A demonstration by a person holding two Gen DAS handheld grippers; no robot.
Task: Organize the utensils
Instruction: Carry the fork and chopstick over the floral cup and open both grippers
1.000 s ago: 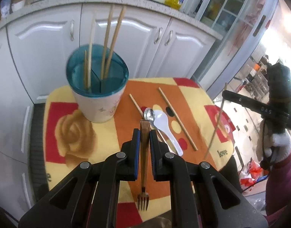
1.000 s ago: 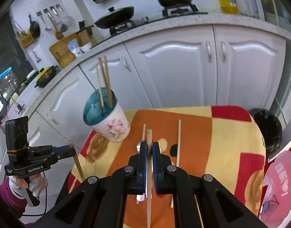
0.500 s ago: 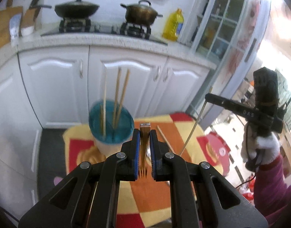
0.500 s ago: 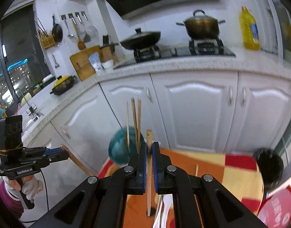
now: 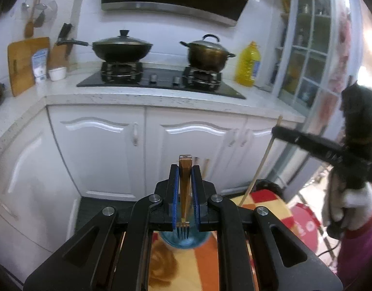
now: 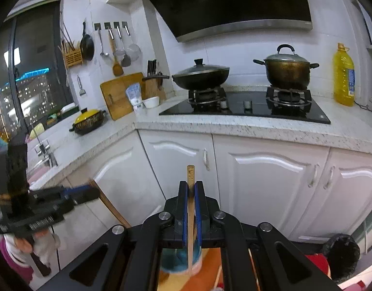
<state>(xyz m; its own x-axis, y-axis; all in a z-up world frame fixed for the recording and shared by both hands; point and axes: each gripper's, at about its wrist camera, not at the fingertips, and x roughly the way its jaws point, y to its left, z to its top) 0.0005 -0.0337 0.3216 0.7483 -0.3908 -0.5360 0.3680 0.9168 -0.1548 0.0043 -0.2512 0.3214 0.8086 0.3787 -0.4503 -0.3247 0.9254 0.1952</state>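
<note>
Your left tongs [image 5: 185, 189] are clamped nearly closed on a wooden-handled fork [image 5: 184, 191], handle end sticking up past the tips and tines hanging down toward you. Your right tongs [image 6: 190, 208] are pinched almost fully closed on a single chopstick [image 6: 190, 218], which runs upright between the blue pads with its top above the tips and its lower end dangling. Both pieces are in the air, clear of the surface [image 5: 205, 262].

Below each pair of tongs sits the teal-rimmed utensil cup [image 5: 184, 240]; in the left view the fork tines hang right over its mouth, and in the right view the chopstick's lower end crosses in front of the cup [image 6: 178, 259]. It seems to stand toward the surface's far edge, though the tongs hide most of it.

You look to be mid-carry, with both utensils heading for the cup. Next you need to line each lower end over the opening, sink it in, and only then let the tongs go; taking one hand at a time should stop the two tools clashing.

Compared with a second ago, both cameras have lifted and tipped up: the surface, with a spoon and loose chopsticks on it, then filled the view, and now the stove and hood do. The grips are unchanged.
</note>
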